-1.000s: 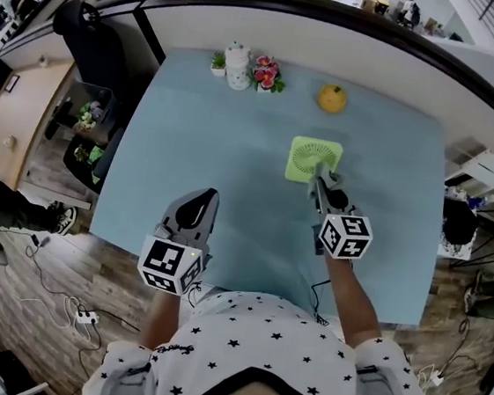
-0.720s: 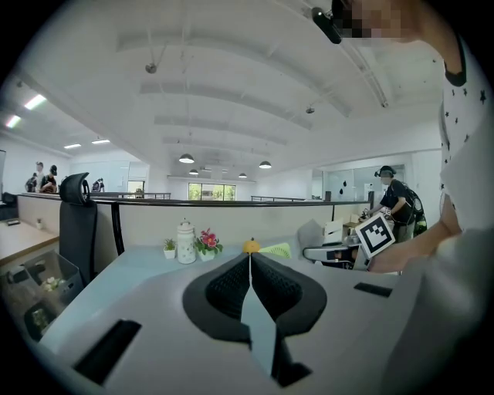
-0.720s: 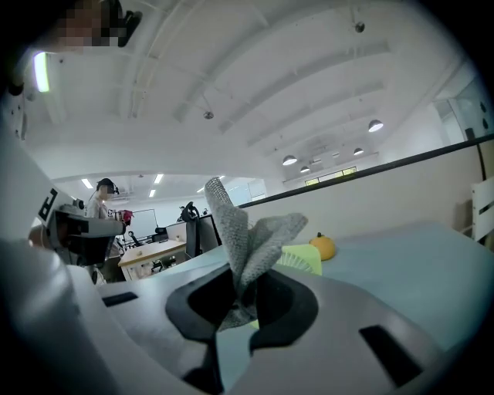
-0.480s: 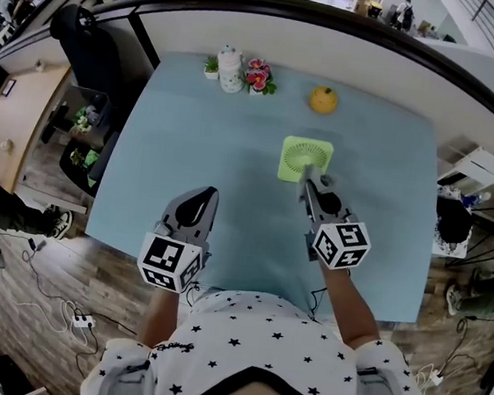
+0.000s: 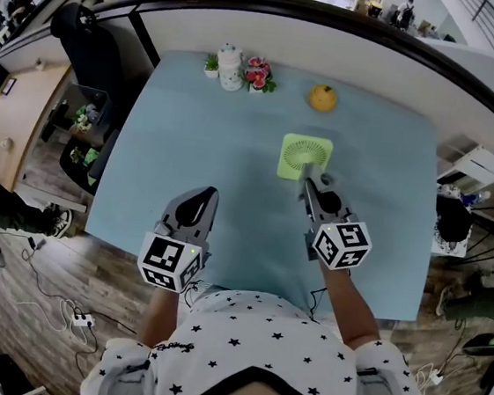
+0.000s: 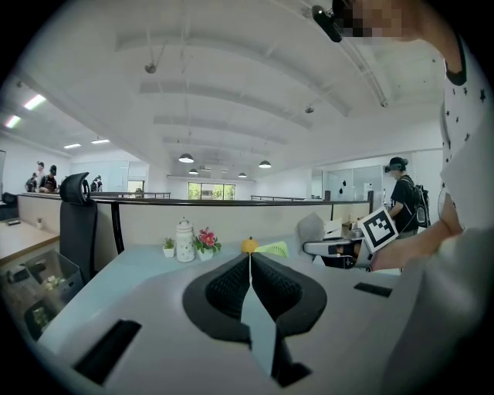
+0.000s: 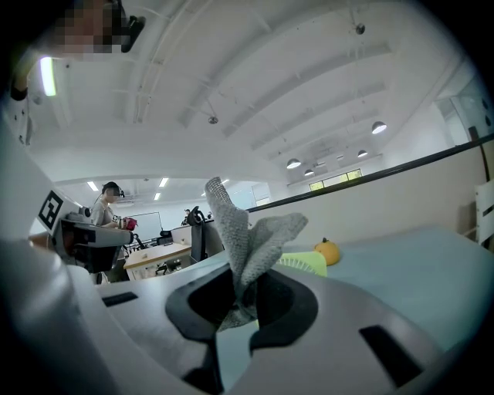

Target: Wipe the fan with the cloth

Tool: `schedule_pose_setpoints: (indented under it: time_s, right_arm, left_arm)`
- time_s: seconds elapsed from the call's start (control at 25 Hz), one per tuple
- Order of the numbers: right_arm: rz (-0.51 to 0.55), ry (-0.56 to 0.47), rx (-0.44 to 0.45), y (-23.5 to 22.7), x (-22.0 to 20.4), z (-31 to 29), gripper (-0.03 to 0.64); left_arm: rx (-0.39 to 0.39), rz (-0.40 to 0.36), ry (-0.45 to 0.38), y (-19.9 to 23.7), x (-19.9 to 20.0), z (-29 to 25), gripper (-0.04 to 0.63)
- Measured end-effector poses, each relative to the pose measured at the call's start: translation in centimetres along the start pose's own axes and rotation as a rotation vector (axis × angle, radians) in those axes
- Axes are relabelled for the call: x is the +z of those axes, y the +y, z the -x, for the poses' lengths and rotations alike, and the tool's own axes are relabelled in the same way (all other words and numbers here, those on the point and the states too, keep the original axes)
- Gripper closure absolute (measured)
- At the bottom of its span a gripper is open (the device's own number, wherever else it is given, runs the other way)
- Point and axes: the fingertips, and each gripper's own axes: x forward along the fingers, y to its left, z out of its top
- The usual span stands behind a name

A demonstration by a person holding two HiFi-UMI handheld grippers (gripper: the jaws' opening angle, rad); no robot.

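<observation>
A light green square fan lies flat on the pale blue table, right of centre. My right gripper is at the fan's near edge, shut on a grey cloth that sticks up between its jaws. The right gripper view shows the fan just beyond the cloth. My left gripper hovers over the table's near left part, well clear of the fan, jaws shut with nothing between them. Past its tips, the left gripper view shows the fan far ahead.
Along the table's far edge stand a small plant, a white teapot, pink flowers and an orange. A black chair stands off the far left corner. A cable hangs at the near edge.
The head view has shifted slightly. My right gripper stays at the fan's near edge with the cloth, and the left gripper has not moved.
</observation>
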Motion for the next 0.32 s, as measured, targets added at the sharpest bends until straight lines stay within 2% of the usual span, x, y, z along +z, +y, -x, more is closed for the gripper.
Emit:
schedule_pose_setpoints:
  time_s: [0.32]
  right_arm:
    - [0.005,-0.007,0.005,0.36,0.48,0.26,0.572]
  left_arm:
    - [0.001,0.0,-0.003,-0.09,0.18,0.3,0.563]
